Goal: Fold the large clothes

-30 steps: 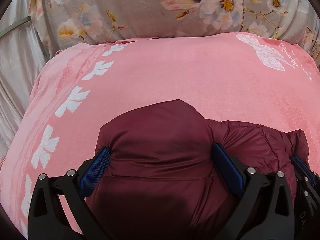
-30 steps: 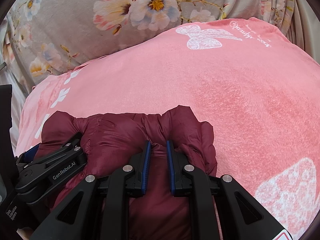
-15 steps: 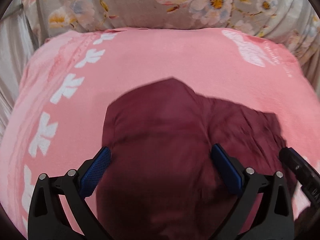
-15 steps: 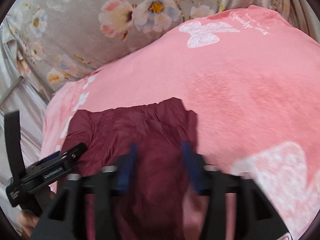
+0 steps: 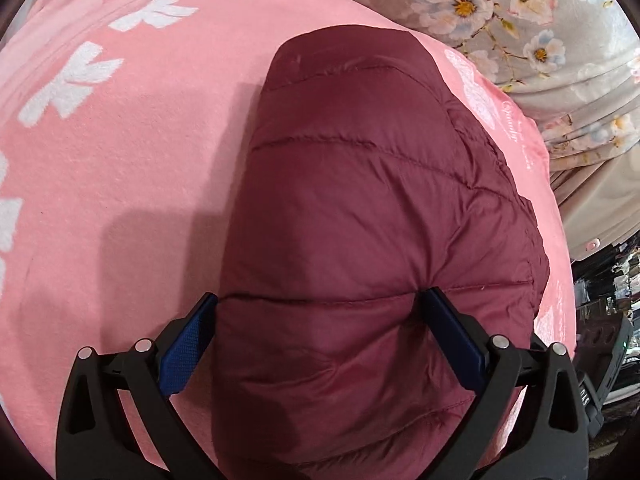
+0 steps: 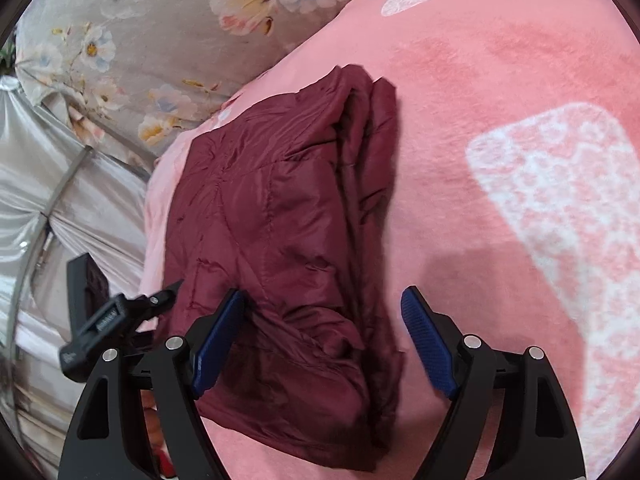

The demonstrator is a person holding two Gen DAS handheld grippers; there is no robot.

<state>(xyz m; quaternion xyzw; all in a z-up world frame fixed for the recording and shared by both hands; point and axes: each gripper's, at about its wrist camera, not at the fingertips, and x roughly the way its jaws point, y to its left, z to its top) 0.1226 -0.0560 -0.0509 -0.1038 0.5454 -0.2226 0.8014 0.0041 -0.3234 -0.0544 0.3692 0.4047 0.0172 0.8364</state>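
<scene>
A pink blanket with white prints lies beside grey floral bedding and silvery drapery.

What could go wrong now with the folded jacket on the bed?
1. The jacket is puffy, and both tools are open: the right tool and the left tool. With nothing pinching it, the fold may spring apart.
2. It lies near the edge of the pink blanket, so a nudge from the left tool might push it off.
</scene>
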